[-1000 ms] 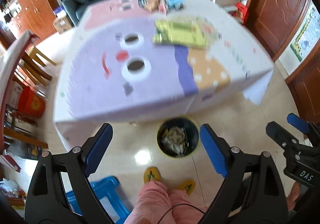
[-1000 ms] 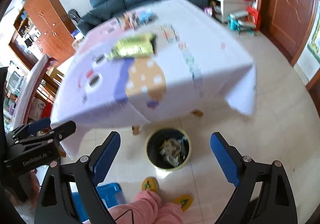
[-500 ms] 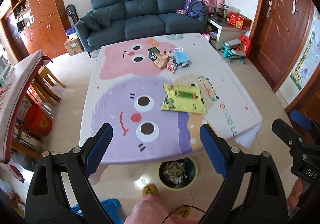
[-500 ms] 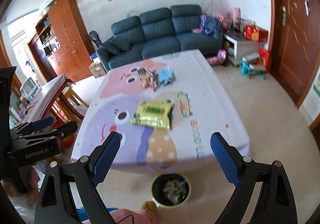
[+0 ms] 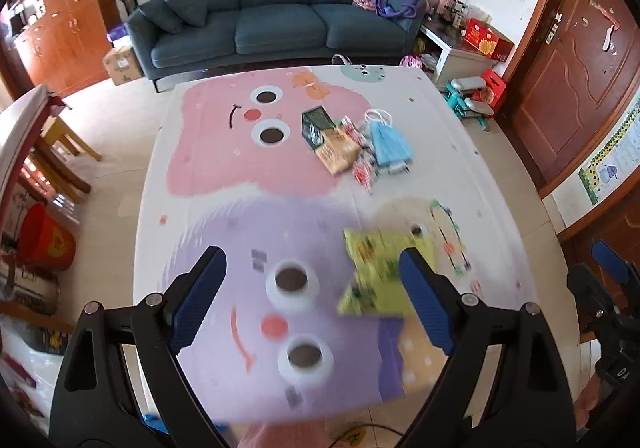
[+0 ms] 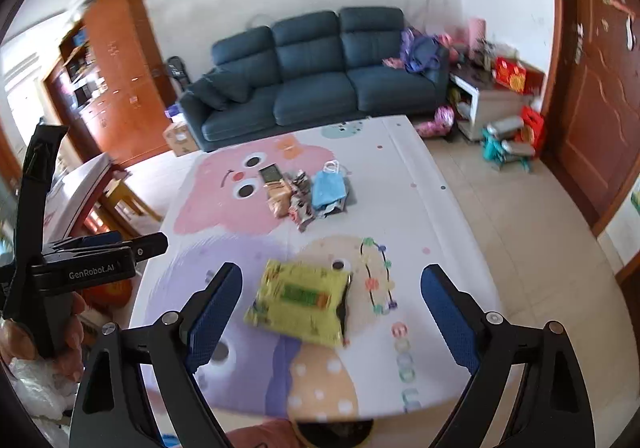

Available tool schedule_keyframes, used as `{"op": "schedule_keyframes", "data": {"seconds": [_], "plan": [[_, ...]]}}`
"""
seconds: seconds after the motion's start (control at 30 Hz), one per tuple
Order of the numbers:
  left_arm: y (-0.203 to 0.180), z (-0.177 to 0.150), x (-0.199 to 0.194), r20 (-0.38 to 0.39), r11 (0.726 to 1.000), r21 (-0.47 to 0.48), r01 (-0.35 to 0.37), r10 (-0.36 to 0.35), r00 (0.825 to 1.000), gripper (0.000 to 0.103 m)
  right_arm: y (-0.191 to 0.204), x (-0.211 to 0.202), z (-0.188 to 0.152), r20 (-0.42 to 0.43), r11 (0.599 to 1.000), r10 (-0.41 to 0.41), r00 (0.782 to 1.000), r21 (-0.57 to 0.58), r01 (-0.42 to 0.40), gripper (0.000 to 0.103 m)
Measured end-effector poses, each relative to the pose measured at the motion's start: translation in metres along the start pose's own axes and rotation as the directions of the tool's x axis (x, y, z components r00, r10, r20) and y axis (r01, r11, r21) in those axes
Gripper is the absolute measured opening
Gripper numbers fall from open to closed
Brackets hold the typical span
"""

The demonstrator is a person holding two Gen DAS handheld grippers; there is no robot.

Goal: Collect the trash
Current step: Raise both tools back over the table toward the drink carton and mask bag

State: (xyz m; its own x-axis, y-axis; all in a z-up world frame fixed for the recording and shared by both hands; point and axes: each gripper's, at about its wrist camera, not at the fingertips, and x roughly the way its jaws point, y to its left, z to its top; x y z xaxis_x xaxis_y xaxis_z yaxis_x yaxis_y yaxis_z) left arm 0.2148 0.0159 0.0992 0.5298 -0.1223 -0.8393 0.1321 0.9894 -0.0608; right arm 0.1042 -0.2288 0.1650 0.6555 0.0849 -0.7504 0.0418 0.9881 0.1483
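A yellow-green snack bag [image 6: 302,300] lies flat on the cartoon tablecloth [image 6: 224,203], nearest to me; in the left wrist view this bag [image 5: 380,276] sits just left of the right finger. Farther back is a heap of trash: a blue face mask [image 5: 388,145], an orange packet [image 5: 336,153], a dark packet [image 5: 316,119] and red-white wrappers [image 5: 364,169]. My left gripper [image 5: 316,304] hovers open over the purple print. My right gripper [image 6: 332,316] is open, with the bag framed between its fingers but untouched. The bin's black rim [image 6: 336,430] peeks out under the table edge.
A dark blue sofa [image 5: 276,7] stands behind the table. Wooden cabinets [image 6: 108,79] line the left wall and a brown door [image 5: 572,59] the right. A red bucket [image 5: 46,240] sits on the floor at left. Toys and boxes [image 6: 508,139] clutter the back right corner.
Both grippers have swung up from the floor bin and moved forward over the table. The snack bag now appears closer and larger. Both stay open and hold nothing.
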Motion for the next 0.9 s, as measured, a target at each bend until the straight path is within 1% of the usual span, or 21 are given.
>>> {"op": "schedule_keyframes", "data": {"seconds": [0.1,0.13,0.23,0.3,0.37,0.4,0.43,0.5,0.53,0.6,0.7,0.8,0.9], "plan": [[0.013,0.043,0.045,-0.027,1.000,0.006,0.010,-0.010,1.000,0.083,0.001,0.050,0.033,-0.038,0.999,-0.010,0.999,0.032,0.012,0.088],[0.017,0.059,0.064,-0.042,1.000,0.005,0.014,-0.014,0.999,0.080,0.002,0.069,0.043,-0.050,0.999,-0.017,0.999,0.039,0.019,0.085],[0.025,0.099,0.115,-0.081,0.999,-0.010,0.035,-0.036,0.996,0.079,-0.001,0.126,0.074,-0.087,0.996,-0.034,0.996,0.080,0.041,0.081],[0.027,0.120,0.149,-0.112,0.998,-0.026,0.049,-0.052,0.992,0.079,-0.004,0.163,0.091,-0.107,0.993,-0.042,0.993,0.107,0.053,0.080],[0.025,0.134,0.178,-0.144,0.997,-0.040,0.068,-0.074,0.987,0.079,-0.007,0.193,0.104,-0.122,0.990,-0.056,0.991,0.124,0.071,0.079],[0.023,0.141,0.194,-0.162,0.996,-0.046,0.080,-0.087,0.983,0.079,-0.009,0.205,0.107,-0.125,0.989,-0.057,0.991,0.129,0.073,0.079],[0.021,0.148,0.211,-0.178,0.996,-0.048,0.078,-0.085,0.980,0.079,-0.011,0.219,0.110,-0.131,0.988,-0.059,0.990,0.135,0.077,0.079],[0.015,0.158,0.238,-0.201,0.997,-0.042,0.067,-0.074,0.977,0.079,-0.013,0.242,0.115,-0.144,0.986,-0.060,0.988,0.148,0.082,0.079],[0.013,0.157,0.246,-0.203,0.997,-0.039,0.061,-0.068,0.977,0.079,-0.014,0.252,0.116,-0.148,0.985,-0.057,0.987,0.154,0.080,0.079],[0.008,0.162,0.269,-0.215,0.999,-0.036,0.030,-0.037,0.976,0.079,-0.015,0.272,0.117,-0.156,0.984,-0.059,0.986,0.156,0.083,0.079],[0.005,0.165,0.294,-0.239,0.998,-0.062,0.015,-0.030,0.970,0.079,-0.016,0.293,0.115,-0.163,0.984,-0.061,0.985,0.157,0.087,0.079],[0.003,0.164,0.309,-0.254,0.998,-0.061,0.006,-0.021,0.967,0.079,-0.019,0.312,0.111,-0.181,0.983,-0.066,0.981,0.157,0.095,0.078],[0.001,0.161,0.322,-0.277,0.998,-0.055,0.013,-0.027,0.960,0.079,-0.019,0.332,0.111,-0.201,0.983,-0.063,0.978,0.154,0.096,0.077]]}}
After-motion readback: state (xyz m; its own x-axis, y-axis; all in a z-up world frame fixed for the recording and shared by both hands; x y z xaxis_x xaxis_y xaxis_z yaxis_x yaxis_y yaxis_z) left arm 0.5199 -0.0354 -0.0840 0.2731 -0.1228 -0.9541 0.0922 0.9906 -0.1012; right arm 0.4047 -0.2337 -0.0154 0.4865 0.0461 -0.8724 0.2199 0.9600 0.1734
